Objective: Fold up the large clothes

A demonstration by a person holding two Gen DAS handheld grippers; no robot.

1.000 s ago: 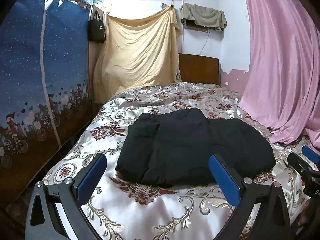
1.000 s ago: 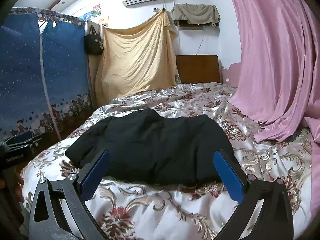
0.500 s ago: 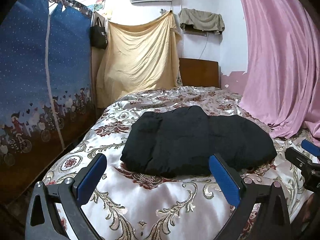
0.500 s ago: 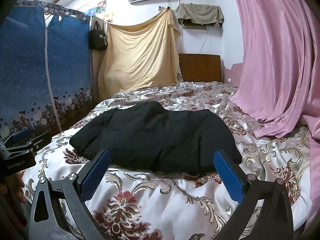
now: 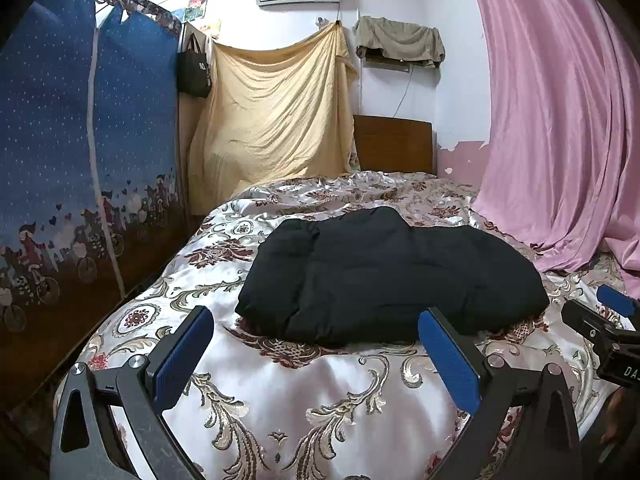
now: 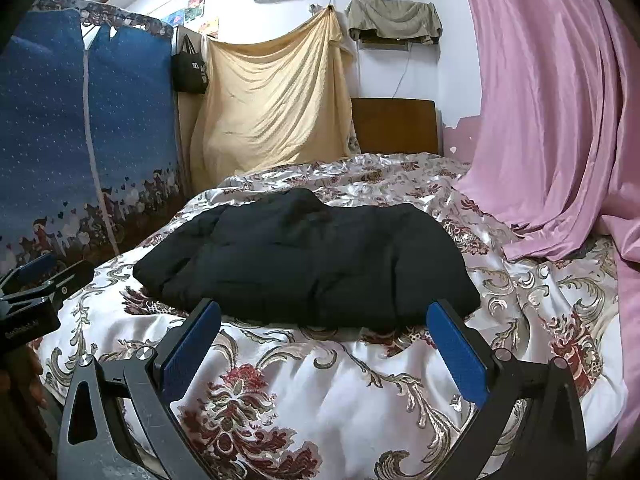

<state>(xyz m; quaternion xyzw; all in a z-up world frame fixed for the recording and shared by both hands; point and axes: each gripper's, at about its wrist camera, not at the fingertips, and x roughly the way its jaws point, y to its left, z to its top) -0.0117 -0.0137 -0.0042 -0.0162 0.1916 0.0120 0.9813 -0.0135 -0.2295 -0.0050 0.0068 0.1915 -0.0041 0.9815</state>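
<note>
Shiny white bedspread with red and gold flower shapes [image 5: 340, 392] covers the bed in front of me, with a pink curtain [image 5: 560, 120] hanging on one side and a tall blue cloth wardrobe [image 5: 80, 140] on the other. My big black puffy jacket [image 5: 384, 276] lies in the middle of the bed as a thick, mostly folded bundle. I think it is soft and squashy, light for its size, and a bit slippery, so it may spring open again. I would grab it by a near corner or along the thick front edge. My left gripper [image 5: 316, 354] is wide open and holds nothing, and it hangs just before the jacket. My right gripper [image 6: 326, 346] is wide open and empty too. From the left view I see the bundle's rounded left end best. From the right view I see a loose flap [image 6: 180, 236] sticking out on that side.
</note>
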